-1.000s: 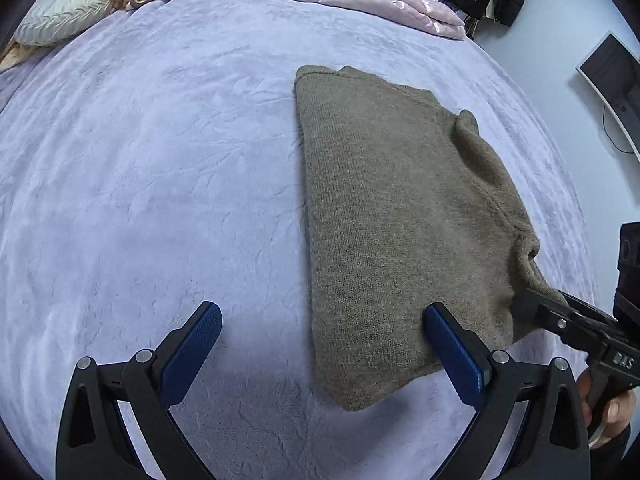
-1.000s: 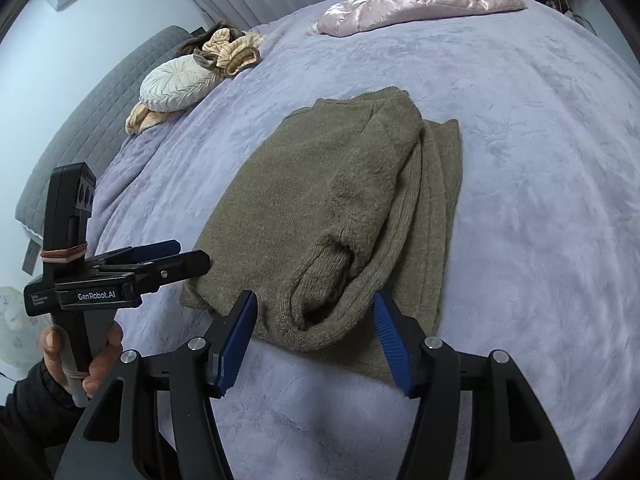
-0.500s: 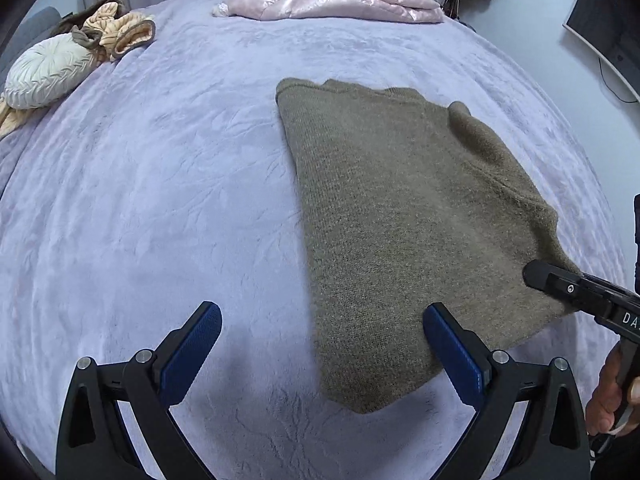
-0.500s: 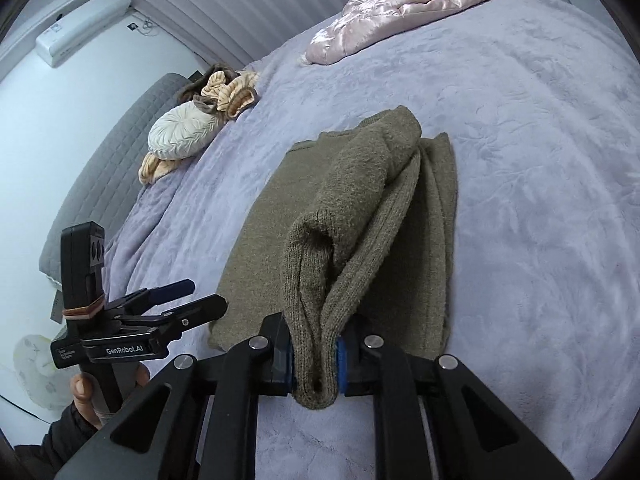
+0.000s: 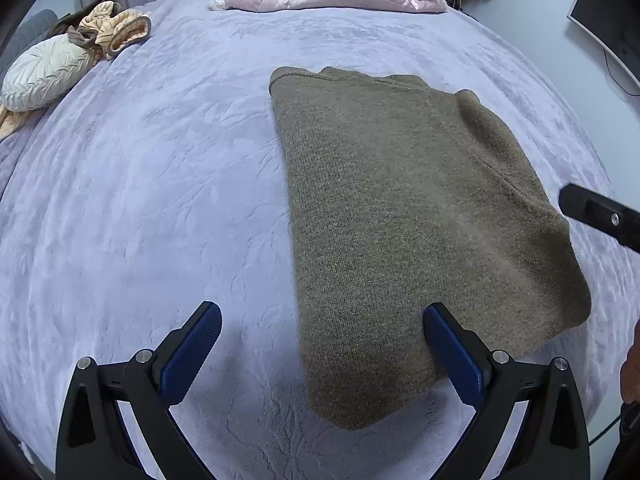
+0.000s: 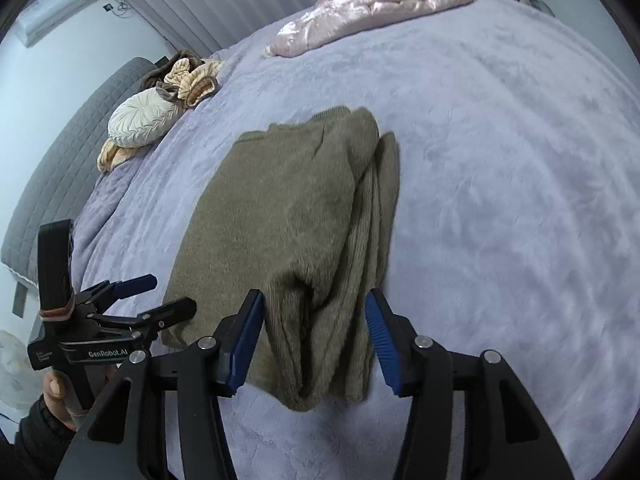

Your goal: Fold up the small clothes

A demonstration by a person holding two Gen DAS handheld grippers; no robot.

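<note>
Now the right gripper (image 6: 314, 340) stands with its jaws parted around the near end of the folded sleeve, gripping nothing, whereas half a second ago they were clamped on that cloth; the left gripper (image 5: 320, 354) hovers wide open and empty over the sweater's near left corner. Released, the olive sweater (image 5: 400, 220) lies as a long folded strip on the lilac bedspread (image 5: 140, 200), its sleeve laid along the right edge. That fold looks finished, so a crosswise fold probably comes next.
</note>
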